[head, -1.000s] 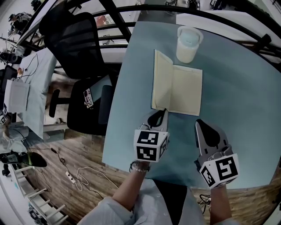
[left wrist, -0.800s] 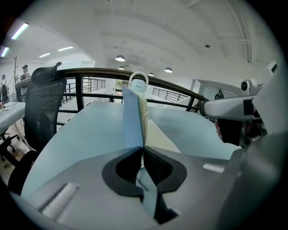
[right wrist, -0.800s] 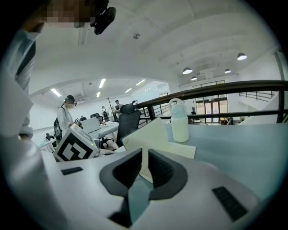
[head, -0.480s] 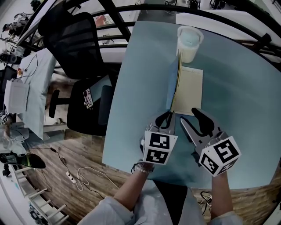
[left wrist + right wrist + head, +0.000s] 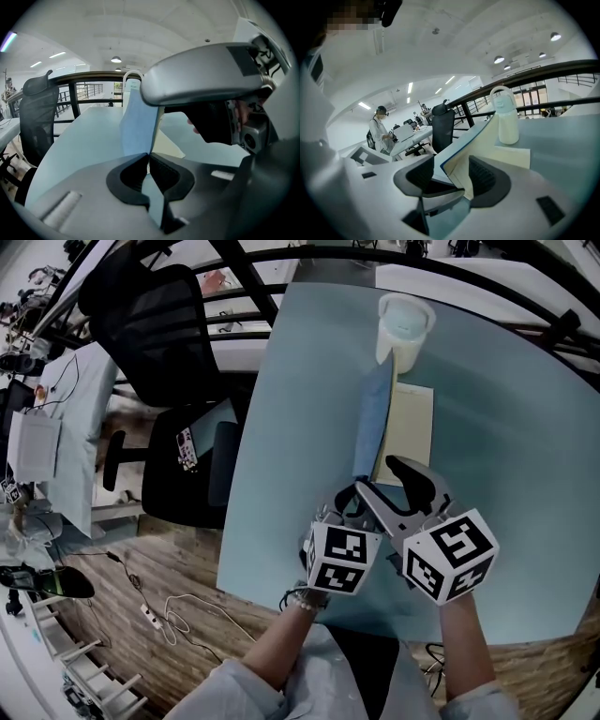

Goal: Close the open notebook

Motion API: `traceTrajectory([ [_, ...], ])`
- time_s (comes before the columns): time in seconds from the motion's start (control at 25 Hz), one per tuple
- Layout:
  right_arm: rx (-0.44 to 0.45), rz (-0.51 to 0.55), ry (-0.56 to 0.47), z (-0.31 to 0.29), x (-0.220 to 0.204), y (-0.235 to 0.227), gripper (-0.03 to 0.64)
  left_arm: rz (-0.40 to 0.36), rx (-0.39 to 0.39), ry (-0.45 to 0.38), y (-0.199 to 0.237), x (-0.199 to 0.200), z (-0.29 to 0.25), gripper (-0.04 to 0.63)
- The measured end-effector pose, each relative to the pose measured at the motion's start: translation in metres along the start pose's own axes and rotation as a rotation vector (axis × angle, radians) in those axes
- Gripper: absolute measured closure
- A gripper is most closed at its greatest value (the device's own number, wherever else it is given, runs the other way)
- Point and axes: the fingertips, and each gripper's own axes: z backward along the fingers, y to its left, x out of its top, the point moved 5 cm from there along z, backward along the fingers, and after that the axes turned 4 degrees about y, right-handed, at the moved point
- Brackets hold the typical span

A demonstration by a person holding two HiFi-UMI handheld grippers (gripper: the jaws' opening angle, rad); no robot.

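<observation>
The notebook's blue cover (image 5: 372,423) stands nearly upright over its cream right-hand page (image 5: 414,423) on the pale blue table (image 5: 291,427). My left gripper (image 5: 352,495) is shut on the cover's near corner; in the left gripper view the blue cover (image 5: 138,124) rises from between the closed pads (image 5: 148,161). My right gripper (image 5: 382,478) has come in from the right. Its jaws have just been opening and stand open on either side of the cover's near edge (image 5: 461,143), with the pads of the right gripper (image 5: 450,176) not pressing on it.
A white lidded cup (image 5: 404,326) stands just beyond the notebook's far edge. A black office chair (image 5: 155,320) and a second seat with a phone (image 5: 188,448) sit left of the table. A dark railing (image 5: 450,273) curves behind. A person (image 5: 379,130) stands far off.
The left cover went from lying flat to standing upright, lifted by my left gripper. My right gripper moved left up to the cover and its jaws went from shut to wide open.
</observation>
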Motion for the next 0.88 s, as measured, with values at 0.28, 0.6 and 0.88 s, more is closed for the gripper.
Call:
traceTrajectory([
  [0.28,-0.056,0.024,0.074,-0.003,-0.008,-0.002,0.477,-0.008,-0.005,0.0,0.001,0.0,0.0,0.577],
  [0.6,-0.045,0.019,0.077,0.002,-0.012,-0.002,0.574,0.011,-0.067,-0.007,0.0,0.001,-0.002,0.575],
  [0.88,-0.066,-0.033,0.07,0.015,-0.016,-0.013,0.588,-0.002,-0.182,-0.026,0.004,0.002,0.002,0.566],
])
